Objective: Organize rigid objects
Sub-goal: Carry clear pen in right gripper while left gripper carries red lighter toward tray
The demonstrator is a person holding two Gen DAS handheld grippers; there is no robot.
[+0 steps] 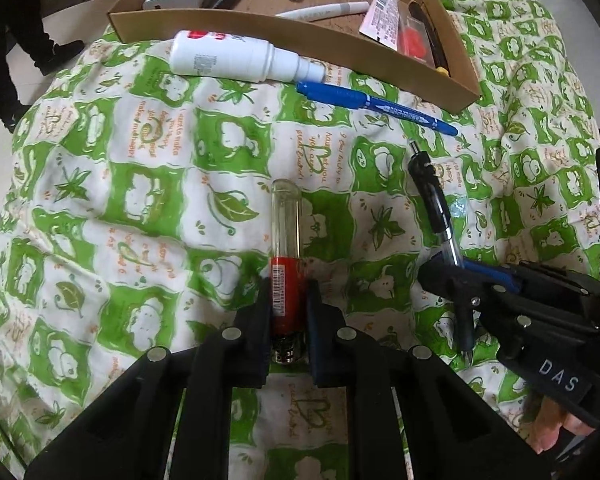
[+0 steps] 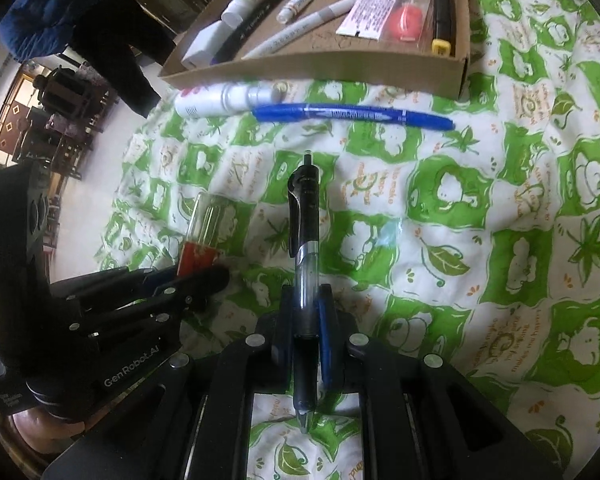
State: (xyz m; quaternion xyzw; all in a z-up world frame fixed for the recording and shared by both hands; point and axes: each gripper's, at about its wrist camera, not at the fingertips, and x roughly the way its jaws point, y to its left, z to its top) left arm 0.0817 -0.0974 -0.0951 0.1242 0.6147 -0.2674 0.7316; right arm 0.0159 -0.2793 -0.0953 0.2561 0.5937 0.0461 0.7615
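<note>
Above green-patterned cloth (image 1: 148, 184), short of cardboard tray's near wall (image 1: 260, 32): red lighter (image 1: 286, 280) clamped in left gripper (image 1: 288, 320), black pen (image 2: 305, 264) pinched in right gripper (image 2: 305, 320). Grips to be held firm; both to be carried over wall, released only once inside tray.

The left hand-held gripper (image 1: 288, 304) is black plastic, its 2 fingers lined with dark blue pads and driven by 4 slotted linkage bars, each capped with a round silver pin. The right hand-held gripper (image 2: 306, 304) has the same black frame, blue pads and silver pins. White lettering reads "DAS" on the right body and "GenRobot.AI" on the left body. Bare fingers (image 1: 556, 428) grip the handle.
</note>
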